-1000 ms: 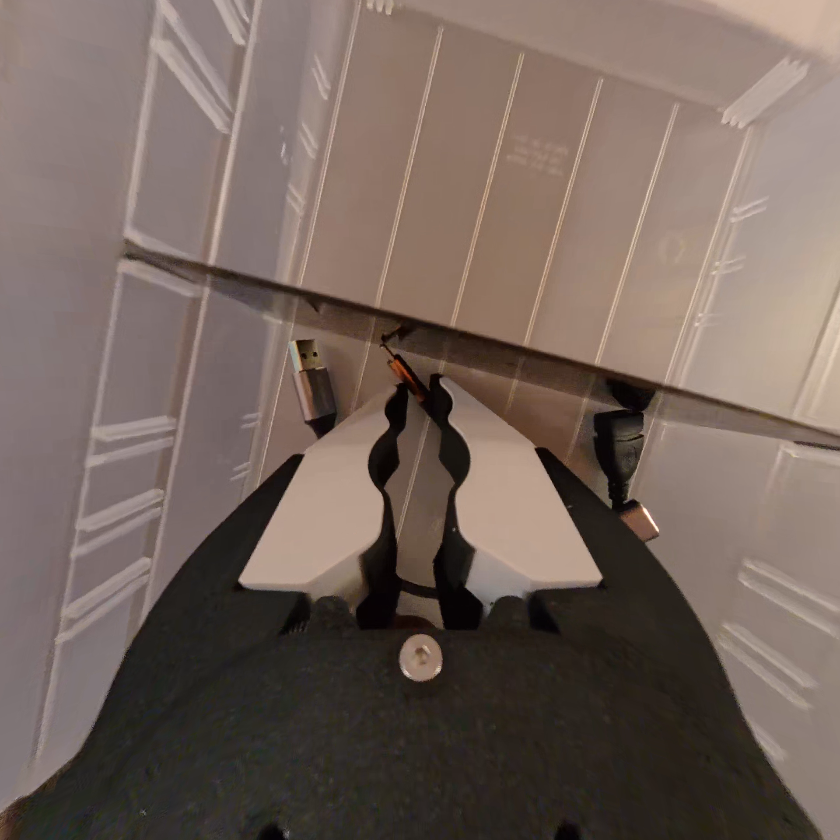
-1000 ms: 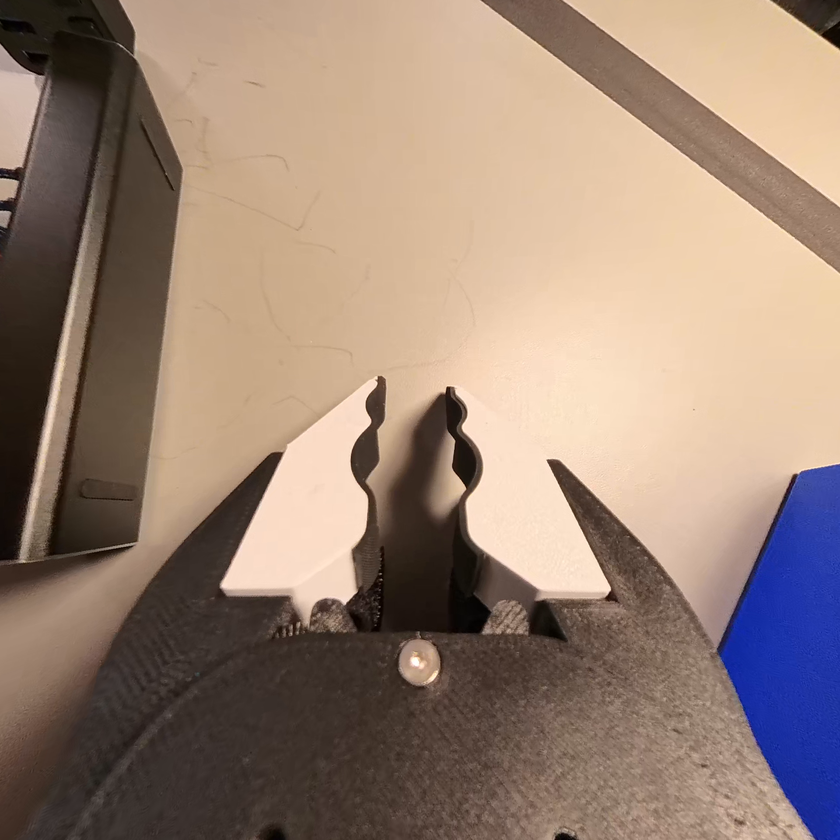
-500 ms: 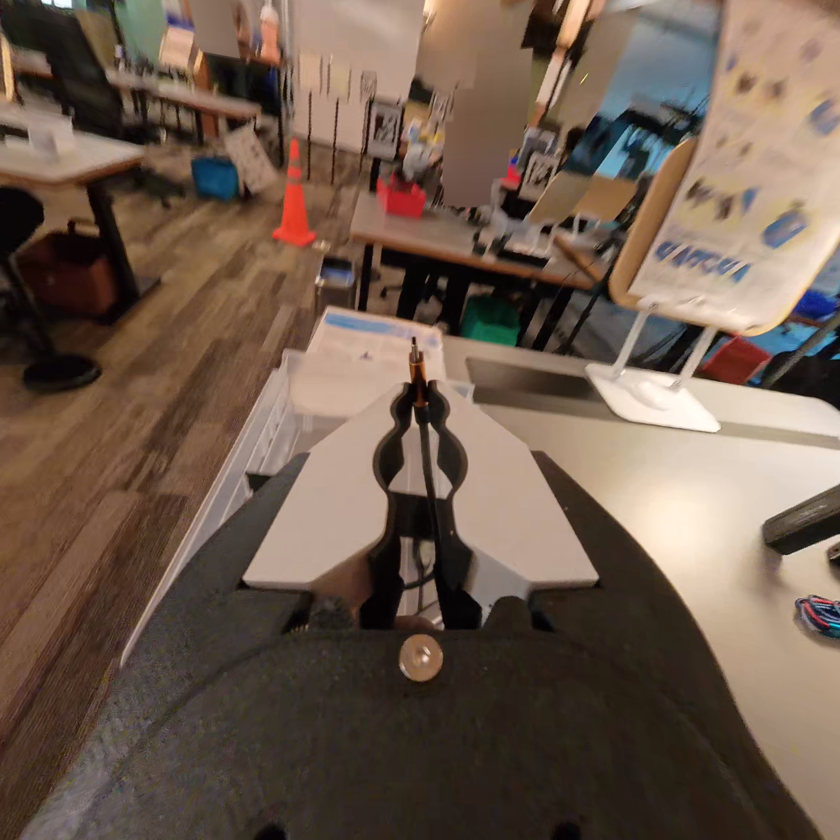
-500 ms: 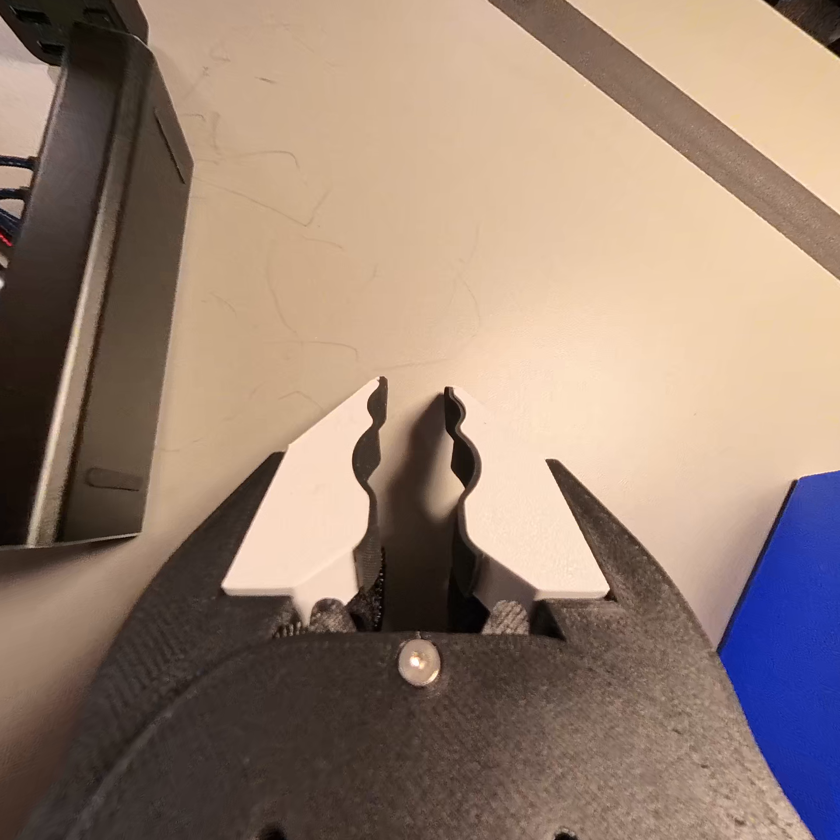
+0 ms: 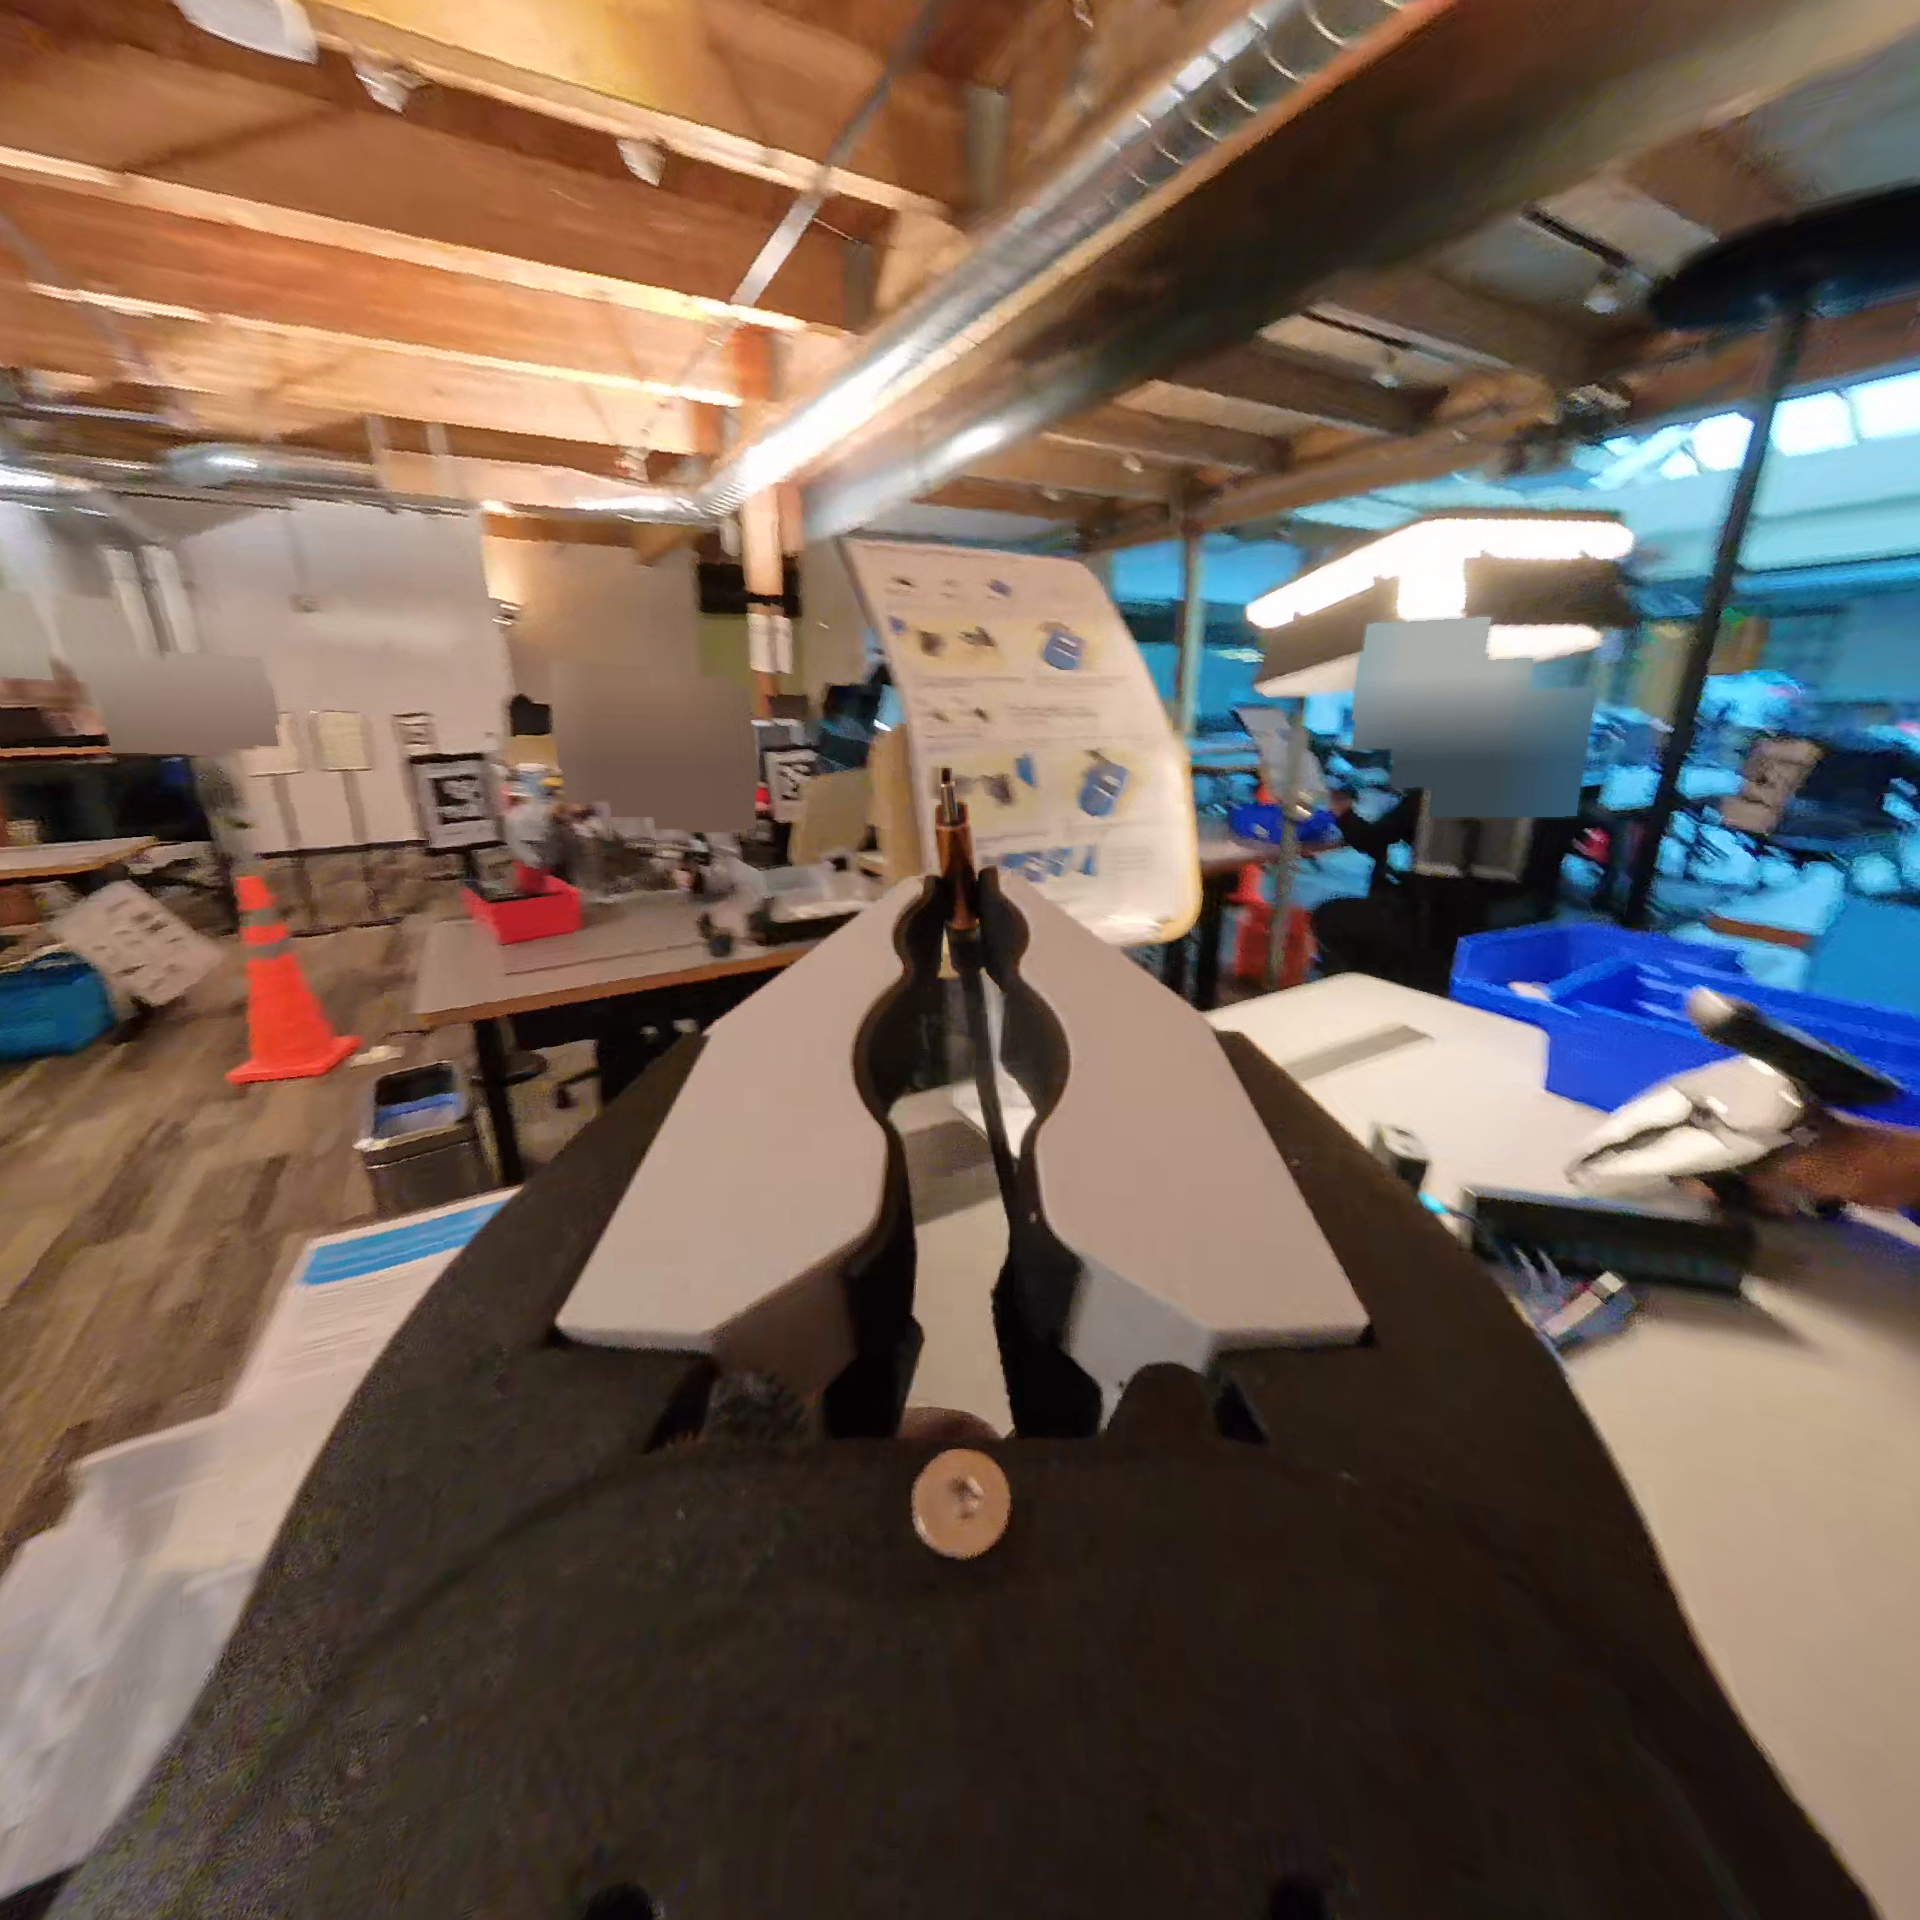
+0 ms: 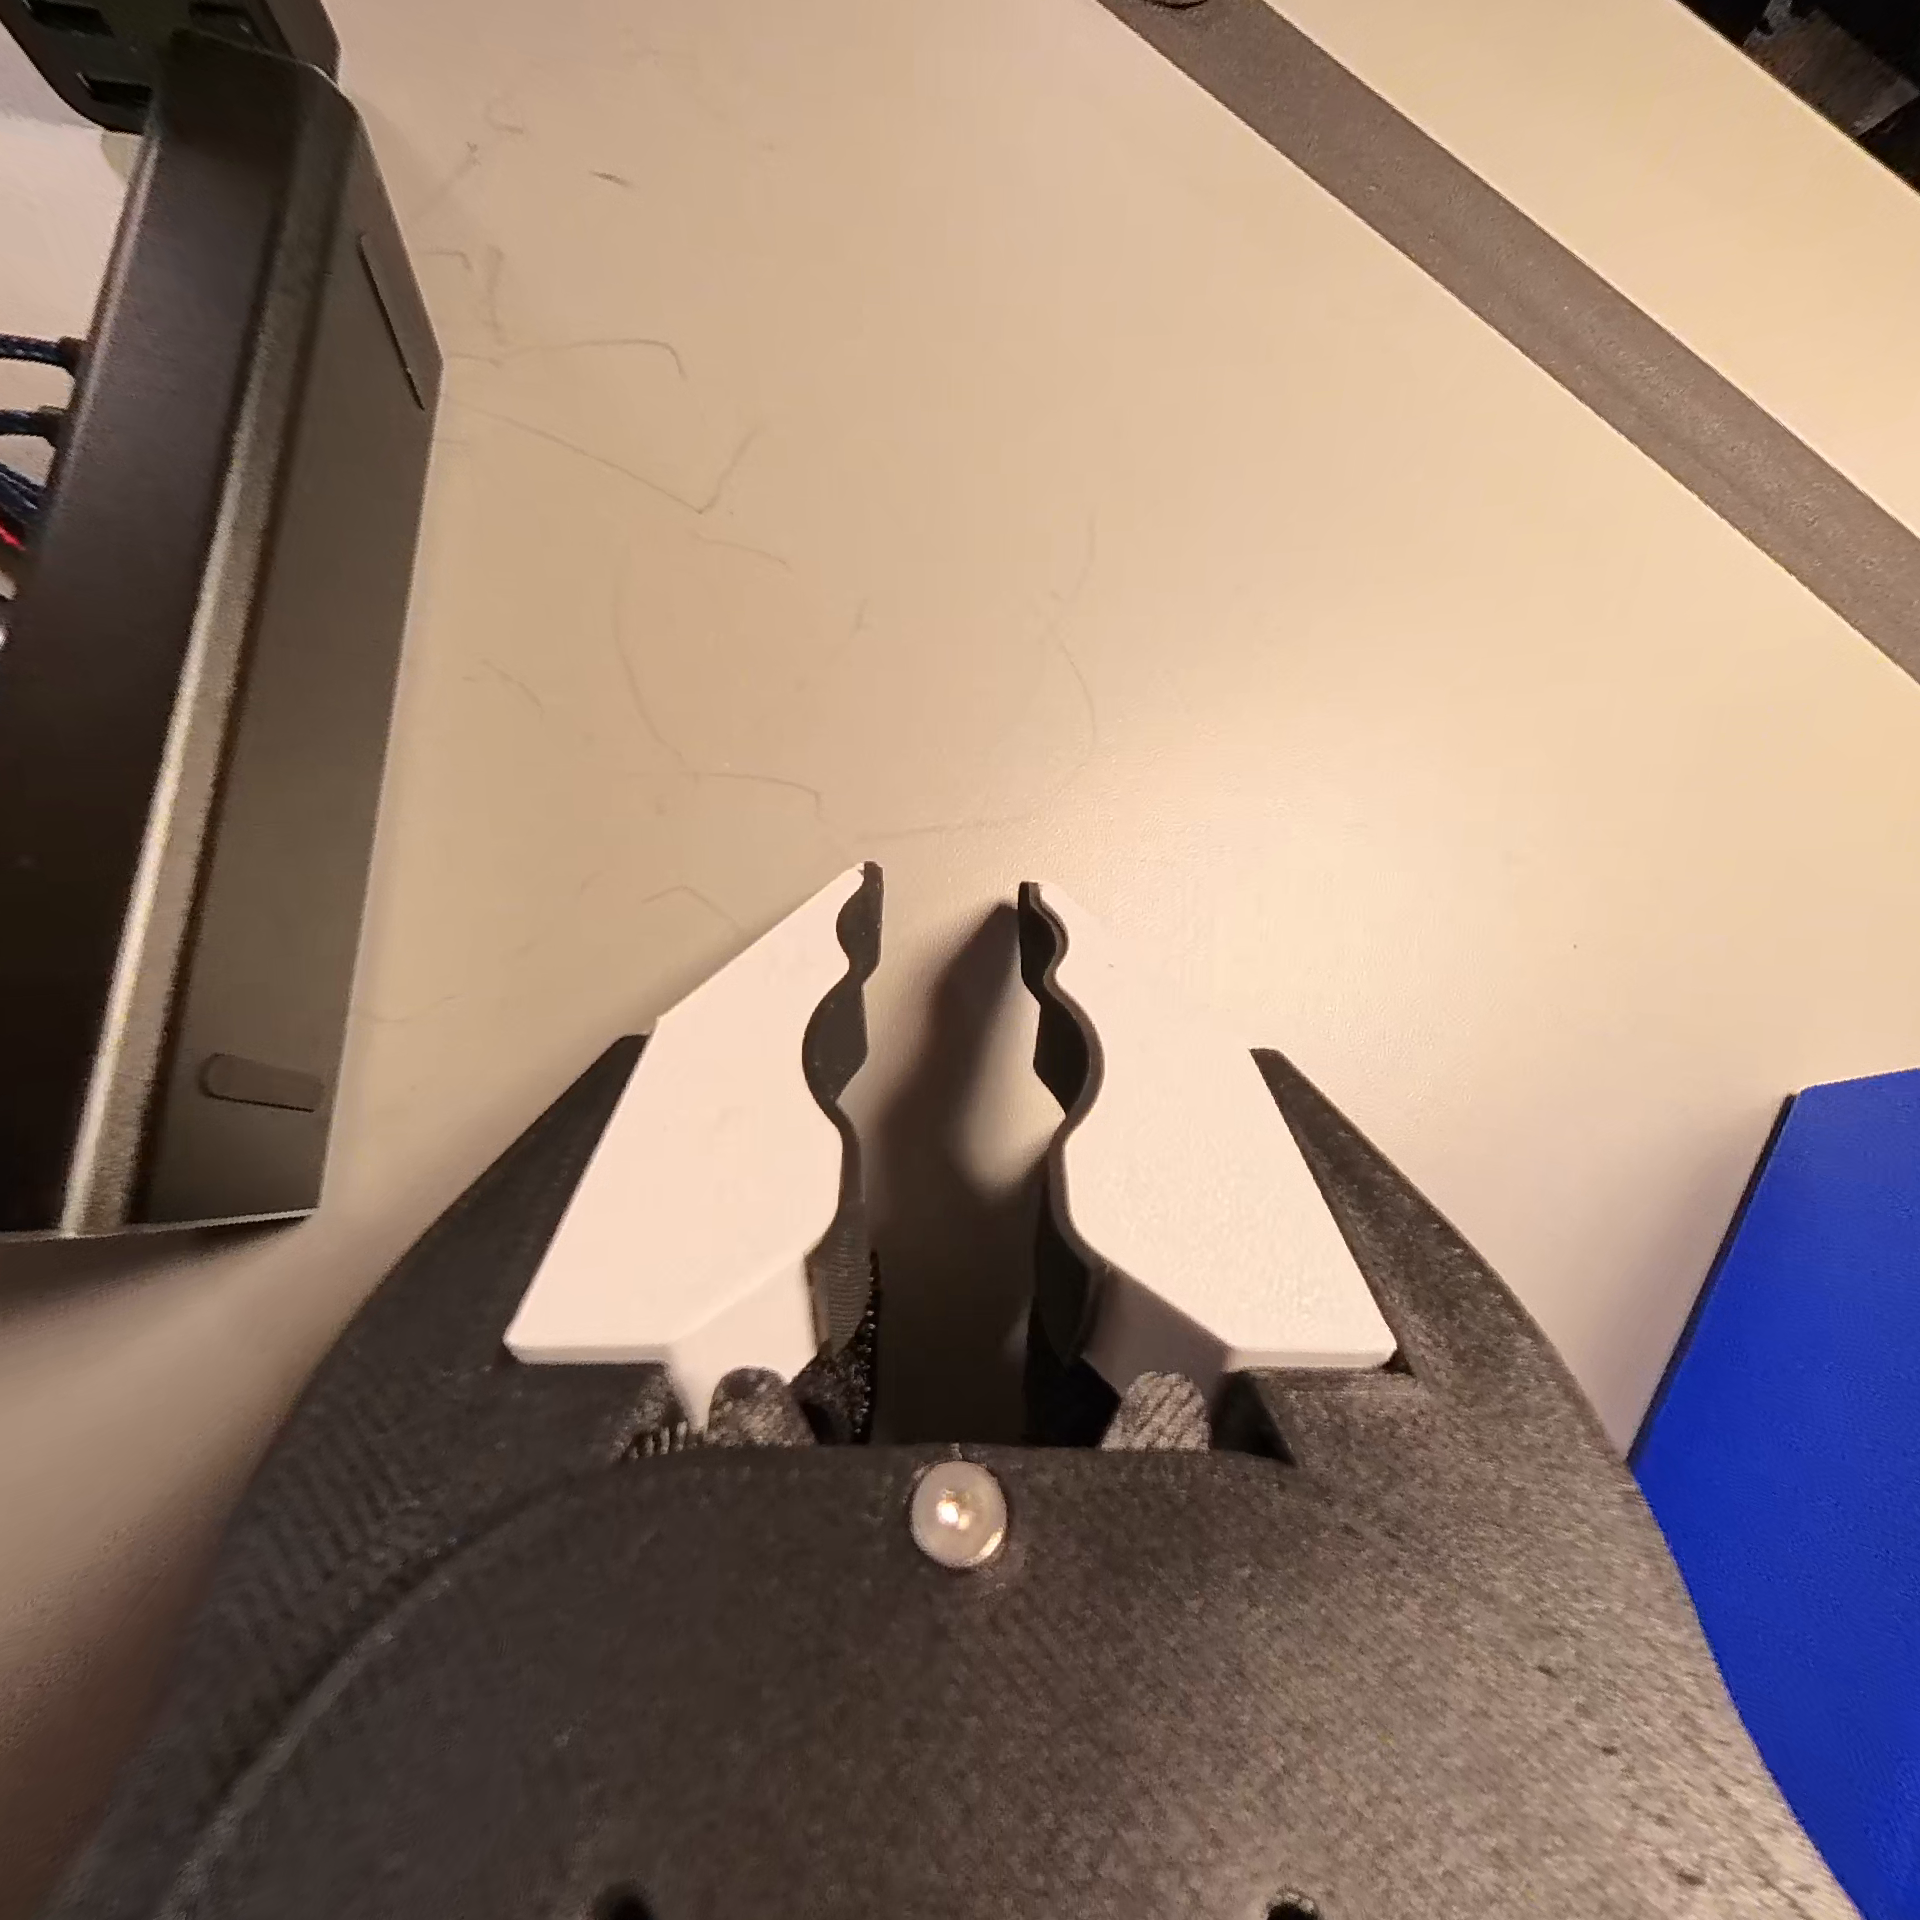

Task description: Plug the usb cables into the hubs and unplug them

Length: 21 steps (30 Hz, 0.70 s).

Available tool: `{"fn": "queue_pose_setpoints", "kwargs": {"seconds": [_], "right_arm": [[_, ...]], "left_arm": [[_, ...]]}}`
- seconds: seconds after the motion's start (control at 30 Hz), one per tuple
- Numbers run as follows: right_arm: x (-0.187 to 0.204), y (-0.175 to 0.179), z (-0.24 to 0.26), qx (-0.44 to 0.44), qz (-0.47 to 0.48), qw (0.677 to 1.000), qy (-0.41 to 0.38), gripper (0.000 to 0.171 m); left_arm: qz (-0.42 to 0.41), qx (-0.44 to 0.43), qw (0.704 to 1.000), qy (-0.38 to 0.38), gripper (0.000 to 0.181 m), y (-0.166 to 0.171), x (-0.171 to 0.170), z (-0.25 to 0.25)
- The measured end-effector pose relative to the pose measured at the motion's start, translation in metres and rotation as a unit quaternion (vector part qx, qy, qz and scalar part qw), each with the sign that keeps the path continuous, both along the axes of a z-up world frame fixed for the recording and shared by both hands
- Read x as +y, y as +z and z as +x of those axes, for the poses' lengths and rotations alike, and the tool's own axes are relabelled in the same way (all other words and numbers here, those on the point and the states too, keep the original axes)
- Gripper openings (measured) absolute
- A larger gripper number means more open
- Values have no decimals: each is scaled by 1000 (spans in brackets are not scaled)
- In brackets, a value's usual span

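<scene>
My left gripper (image 5: 958, 896) is shut on a thin black cable with an orange-collared plug (image 5: 951, 847) that sticks up past the fingertips; the cable (image 5: 985, 1081) runs back between the fingers. It is held high above the table, pointing out into the room. A dark hub (image 5: 1605, 1236) lies on the table at the right, with the other gripper (image 5: 1704, 1127) just above it. In the right wrist view my right gripper (image 6: 951, 894) is open and empty over the beige table (image 6: 1039, 468). The grey hub (image 6: 239, 675) lies at its left, with blue cables (image 6: 26, 416) plugged in.
A blue bin (image 5: 1621, 1003) stands at the back right of the table; its blue edge (image 6: 1797, 1403) shows at the right gripper's right. A clear plastic bin with a paper sheet (image 5: 343, 1299) is at the left table edge. An instruction board (image 5: 1029, 727) stands behind. Spacing between my two grippers at the tips: around 75 cm.
My left gripper closed on the orange-collared cable inside the clear bin, lifted it out and tilted upward toward the room. The right gripper has drifted slightly; the hub sits a little nearer in its view.
</scene>
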State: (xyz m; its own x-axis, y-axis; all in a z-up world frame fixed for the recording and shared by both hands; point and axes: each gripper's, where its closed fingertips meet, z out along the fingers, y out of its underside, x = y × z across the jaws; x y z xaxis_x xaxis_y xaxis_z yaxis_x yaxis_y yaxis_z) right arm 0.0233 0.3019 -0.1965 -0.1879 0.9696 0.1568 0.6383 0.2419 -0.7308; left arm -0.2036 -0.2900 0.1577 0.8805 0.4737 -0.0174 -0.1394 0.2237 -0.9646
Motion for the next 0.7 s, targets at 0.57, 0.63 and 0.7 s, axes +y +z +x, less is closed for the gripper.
{"fn": "queue_pose_setpoints", "kwargs": {"seconds": [0.57, 0.63, 0.7], "right_arm": [[3, 2, -1, 12, 37, 999, -1, 29], [3, 3, -1, 16, 41, 999, 0, 29], [4, 5, -1, 21, 46, 999, 1, 29]], "left_arm": [[-154, -211, 875, -407, 8, -154, 275, 187], [-152, -229, 856, -439, 8, -163, 293, 200], [-160, -242, 840, -458, 8, -174, 308, 210]]}}
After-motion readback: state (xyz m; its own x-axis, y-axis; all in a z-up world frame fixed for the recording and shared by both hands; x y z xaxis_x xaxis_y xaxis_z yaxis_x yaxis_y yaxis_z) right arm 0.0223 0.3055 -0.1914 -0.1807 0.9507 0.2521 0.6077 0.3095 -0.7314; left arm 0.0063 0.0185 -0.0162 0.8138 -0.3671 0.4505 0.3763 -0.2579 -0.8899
